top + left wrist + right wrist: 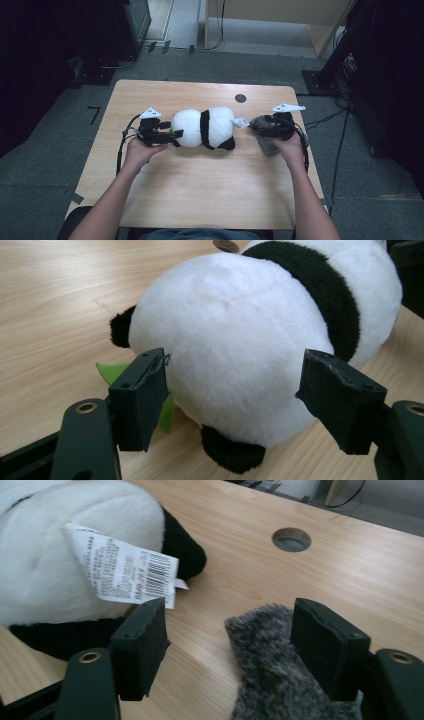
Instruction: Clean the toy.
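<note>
Room: a dim workspace with grey floor, dark equipment at both sides and cables trailing behind the table.
Surface: a light wooden table (200,190) with a round cable hole (240,98) near its far edge.
Task thing: a plush panda (204,128) lies on its side at the middle of the table, between the 2 grippers, its black limbs resting on the wood.
Tag: a white care label (122,570) with a barcode sticks out of the panda's end nearest the right gripper.
Green detail: a small green felt piece (112,372) pokes out from under the panda beside the left gripper's jaw.
Grey item: a grey furry cloth (270,670) lies flat on the table near the right hand.
Placement: the toy likely sits lengthwise so that each hand can come at 1 end.
Left gripper (172,135): jaws stand wide around the panda's round white end; 1 pad looks to brush the fur, with no squeeze visible, so nothing is gripped.
Right gripper (256,124): jaws wide apart, straddling the cloth's near edge just beside the label; it holds nothing.
</note>
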Demonstrator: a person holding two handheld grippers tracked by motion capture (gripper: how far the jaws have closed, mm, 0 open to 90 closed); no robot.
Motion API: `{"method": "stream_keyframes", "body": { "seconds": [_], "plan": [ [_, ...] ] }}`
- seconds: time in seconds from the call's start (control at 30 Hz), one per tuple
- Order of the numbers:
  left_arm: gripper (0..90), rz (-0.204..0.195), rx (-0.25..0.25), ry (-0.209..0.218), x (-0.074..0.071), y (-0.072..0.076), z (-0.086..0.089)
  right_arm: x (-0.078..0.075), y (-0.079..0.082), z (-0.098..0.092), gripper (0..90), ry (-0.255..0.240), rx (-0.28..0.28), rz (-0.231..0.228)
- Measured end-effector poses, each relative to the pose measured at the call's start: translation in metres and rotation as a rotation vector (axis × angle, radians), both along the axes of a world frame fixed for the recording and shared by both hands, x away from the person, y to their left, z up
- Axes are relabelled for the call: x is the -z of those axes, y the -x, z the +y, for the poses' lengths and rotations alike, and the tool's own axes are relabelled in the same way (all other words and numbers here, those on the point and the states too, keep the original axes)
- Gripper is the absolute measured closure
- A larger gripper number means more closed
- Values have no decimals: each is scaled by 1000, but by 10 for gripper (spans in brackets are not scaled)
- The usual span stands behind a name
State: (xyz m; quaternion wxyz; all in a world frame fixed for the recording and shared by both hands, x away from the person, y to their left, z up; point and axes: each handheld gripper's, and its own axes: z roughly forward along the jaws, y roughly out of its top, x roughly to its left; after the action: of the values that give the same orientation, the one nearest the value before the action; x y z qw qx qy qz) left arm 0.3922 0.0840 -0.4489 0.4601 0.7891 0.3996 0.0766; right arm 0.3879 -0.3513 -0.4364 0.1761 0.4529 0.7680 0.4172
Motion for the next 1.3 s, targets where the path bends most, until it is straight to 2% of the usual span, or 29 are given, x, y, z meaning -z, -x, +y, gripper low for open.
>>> {"method": "stream_keyframes", "body": {
  "seconds": [0.1, 0.2, 0.33, 0.47, 0.67, 0.7, 0.93, 1.0, 1.17, 1.3],
  "plan": [
    [274, -13, 4, -21, 2, 0, 0, 5, 2, -7, 326, -8, 26, -11],
    [274, -12, 6, -13, 2, -1, 0, 13, 2, -12, 337, 19, 57, -5],
    [277, -14, 7, 2, 2, -2, 0, 27, 0, -20, 346, 4, 95, 39],
    [280, -11, 8, 8, 4, -3, -1, 37, 0, -24, 352, 10, 117, 59],
    [290, 1, 2, 31, 6, -6, -2, 49, -1, -29, 417, 6, 159, 85],
    [290, 3, 6, 24, 5, -6, -2, 52, 0, -29, 420, 2, 165, 92],
    [282, 4, 9, 22, 6, -7, -2, 67, -5, -27, 480, 45, 182, 144],
    [279, 2, 9, 21, 6, -7, -2, 70, -6, -26, 482, 42, 183, 157],
    [269, 1, 7, 22, 7, -7, -2, 73, -6, -27, 501, 46, 185, 150],
    [268, -2, 6, 19, 8, -6, -2, 77, -3, -26, 503, 50, 194, 118]
  ]
}}
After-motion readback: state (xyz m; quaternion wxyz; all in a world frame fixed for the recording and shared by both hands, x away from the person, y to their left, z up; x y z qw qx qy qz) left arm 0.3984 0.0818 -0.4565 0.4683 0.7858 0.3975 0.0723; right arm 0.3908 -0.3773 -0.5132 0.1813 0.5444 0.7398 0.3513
